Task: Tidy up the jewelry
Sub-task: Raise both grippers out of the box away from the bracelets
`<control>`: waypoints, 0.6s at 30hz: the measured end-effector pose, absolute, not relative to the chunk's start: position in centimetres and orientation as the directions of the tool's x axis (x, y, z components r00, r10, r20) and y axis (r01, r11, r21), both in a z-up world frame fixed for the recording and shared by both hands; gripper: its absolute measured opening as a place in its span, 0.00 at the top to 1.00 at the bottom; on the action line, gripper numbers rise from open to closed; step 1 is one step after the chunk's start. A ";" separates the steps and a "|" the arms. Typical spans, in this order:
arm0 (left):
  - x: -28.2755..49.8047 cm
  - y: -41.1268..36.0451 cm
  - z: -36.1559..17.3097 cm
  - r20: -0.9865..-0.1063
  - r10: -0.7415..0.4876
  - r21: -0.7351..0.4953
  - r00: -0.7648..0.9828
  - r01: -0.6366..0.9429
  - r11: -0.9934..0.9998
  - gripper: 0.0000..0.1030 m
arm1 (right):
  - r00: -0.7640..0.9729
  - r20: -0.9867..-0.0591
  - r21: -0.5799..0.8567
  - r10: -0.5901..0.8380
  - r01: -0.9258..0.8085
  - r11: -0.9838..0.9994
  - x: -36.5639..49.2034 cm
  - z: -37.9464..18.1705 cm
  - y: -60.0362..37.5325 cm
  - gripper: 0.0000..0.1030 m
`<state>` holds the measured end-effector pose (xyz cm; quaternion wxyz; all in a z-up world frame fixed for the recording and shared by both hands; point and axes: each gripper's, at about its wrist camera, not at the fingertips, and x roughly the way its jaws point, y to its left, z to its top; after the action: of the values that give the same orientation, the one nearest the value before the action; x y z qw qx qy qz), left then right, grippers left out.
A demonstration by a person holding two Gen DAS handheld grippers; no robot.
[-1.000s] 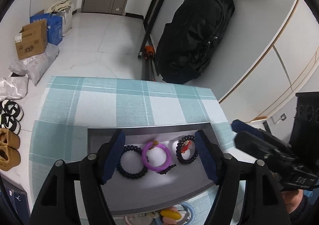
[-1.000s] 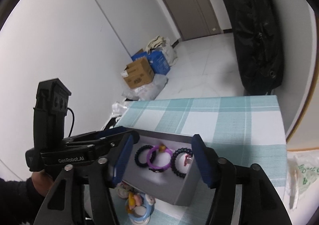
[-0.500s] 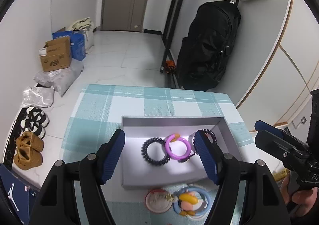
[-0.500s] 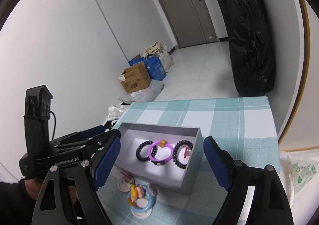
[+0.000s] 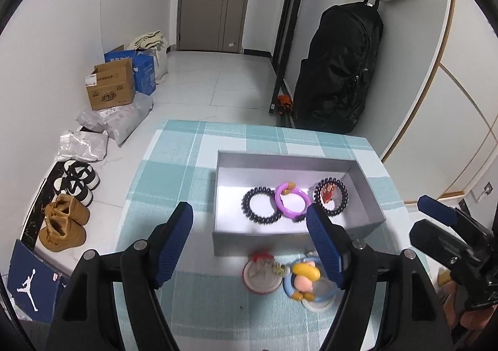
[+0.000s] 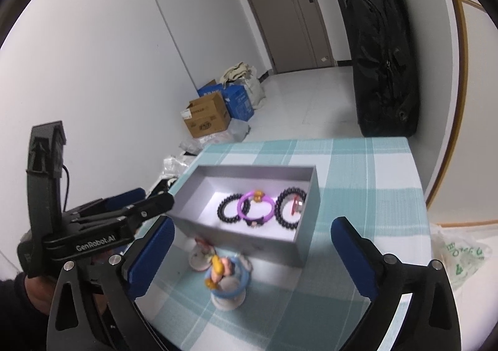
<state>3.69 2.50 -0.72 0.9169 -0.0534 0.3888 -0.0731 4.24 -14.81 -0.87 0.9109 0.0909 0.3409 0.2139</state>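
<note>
Now we hold both tongs above the near part of the worktop [image 5: 174,164], and both are spread wide with nothing between them. The left tongs [image 5: 249,232] hang over the near-left corner of the grey box [image 5: 280,161], and the right tongs [image 6: 252,257] look at the same box from the right side. Inside the box three rings lie flat in one row: a dark spiral hair tie [image 5: 260,205], a purple ring [image 5: 292,201] that overlaps it, and a second dark hair tie with a red charm [image 5: 330,197]. The things not yet stored lie outside, just in front of the near wall of the box: a round red-rimmed piece [image 5: 260,273] and, touching it on the right, a blue ring with a cartoon figure [image 5: 306,281]. In the left view these two sit low between the left fingers, close to the right finger [image 5: 325,245]; in the right view they also lie between the fingers, near the middle. We judge that both hands are about equally near. The pair makes a short line parallel to the long side of the box, so the next move probably needs a descent toward us and down, not forward.
</note>
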 end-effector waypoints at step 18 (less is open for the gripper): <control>1.9 4.8 -3.9 -0.786 -0.169 -0.167 0.595 0.060 0.984 0.30 | 0.541 -0.725 0.245 0.426 -0.376 0.894 2.9 -5.0 -11.1 0.01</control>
<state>1.94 4.79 -3.91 0.8908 -0.0617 0.4456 -0.0643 2.94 -11.12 -4.96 0.8772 0.0297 0.4212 0.2286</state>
